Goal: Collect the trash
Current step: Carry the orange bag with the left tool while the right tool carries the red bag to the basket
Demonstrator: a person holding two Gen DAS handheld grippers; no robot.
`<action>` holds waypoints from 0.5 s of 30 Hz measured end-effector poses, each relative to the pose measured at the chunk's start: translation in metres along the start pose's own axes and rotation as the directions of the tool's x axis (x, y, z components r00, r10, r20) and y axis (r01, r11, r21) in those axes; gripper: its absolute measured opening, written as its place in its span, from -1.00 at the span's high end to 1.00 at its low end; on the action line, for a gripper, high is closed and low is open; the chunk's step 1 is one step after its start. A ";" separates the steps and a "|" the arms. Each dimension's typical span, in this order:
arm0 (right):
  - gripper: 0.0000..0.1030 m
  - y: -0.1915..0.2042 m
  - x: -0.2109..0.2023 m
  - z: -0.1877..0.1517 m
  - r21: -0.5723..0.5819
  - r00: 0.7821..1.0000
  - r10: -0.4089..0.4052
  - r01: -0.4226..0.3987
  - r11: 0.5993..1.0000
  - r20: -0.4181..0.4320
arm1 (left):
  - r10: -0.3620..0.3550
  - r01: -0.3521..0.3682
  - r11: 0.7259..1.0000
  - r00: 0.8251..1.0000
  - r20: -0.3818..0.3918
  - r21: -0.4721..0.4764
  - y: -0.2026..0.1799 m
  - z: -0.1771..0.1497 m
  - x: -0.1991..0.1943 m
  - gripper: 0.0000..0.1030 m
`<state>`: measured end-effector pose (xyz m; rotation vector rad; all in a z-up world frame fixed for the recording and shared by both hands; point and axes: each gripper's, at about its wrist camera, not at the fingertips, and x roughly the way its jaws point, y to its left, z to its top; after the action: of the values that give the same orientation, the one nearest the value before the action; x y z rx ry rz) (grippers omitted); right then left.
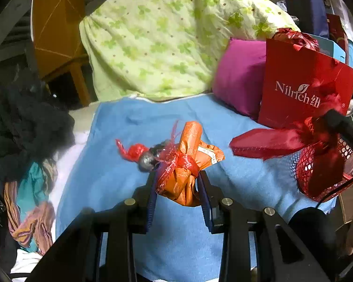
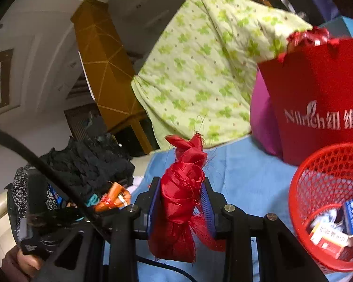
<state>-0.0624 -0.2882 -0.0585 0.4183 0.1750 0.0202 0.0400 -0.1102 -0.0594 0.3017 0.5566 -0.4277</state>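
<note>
My left gripper [image 1: 177, 181] is shut on an orange wrapper bundle tied with red ribbon [image 1: 184, 169], held just above the blue towel [image 1: 129, 164]. A red candy wrapper [image 1: 131, 151] and a silver foil ball [image 1: 146, 162] lie on the towel just beyond it. My right gripper [image 2: 182, 193] is shut on a knotted scrap of red cloth [image 2: 183, 188], held above the towel [image 2: 247, 176] left of the red mesh basket [image 2: 317, 178]. In the left wrist view the red cloth [image 1: 270, 142] hangs beside the basket [image 1: 317, 176]. The basket holds small boxes [image 2: 329, 235].
A red Nilrich paper bag [image 1: 301, 87] and a magenta cushion [image 1: 240, 77] stand behind the basket. A green floral quilt [image 1: 164, 35] is piled at the back. Dark and coloured clothes [image 1: 23, 141] lie heaped to the left of the towel.
</note>
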 end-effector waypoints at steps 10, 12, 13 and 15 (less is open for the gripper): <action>0.32 0.002 -0.044 0.015 -0.020 0.996 -0.024 0.026 0.999 0.087 | 0.005 -0.009 0.998 0.998 0.062 0.059 -0.022 0.012 -0.025 0.31; 0.32 0.001 -0.050 0.019 -0.019 0.994 -0.028 0.030 0.999 0.101 | 0.003 -0.008 0.997 0.997 0.071 0.073 -0.027 0.013 -0.029 0.31; 0.32 0.001 -0.053 0.020 -0.019 0.994 -0.030 0.032 0.999 0.108 | 0.002 -0.008 0.997 0.997 0.076 0.079 -0.029 0.014 -0.030 0.31; 0.32 0.000 -0.058 0.022 -0.018 0.992 -0.034 0.037 0.999 0.119 | -0.005 -0.003 0.996 0.997 0.082 0.088 -0.032 0.016 -0.033 0.31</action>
<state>-0.1160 -0.3005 -0.0287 0.3948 0.0649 -0.0379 0.0072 -0.1342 -0.0330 0.3669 0.4580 -0.4643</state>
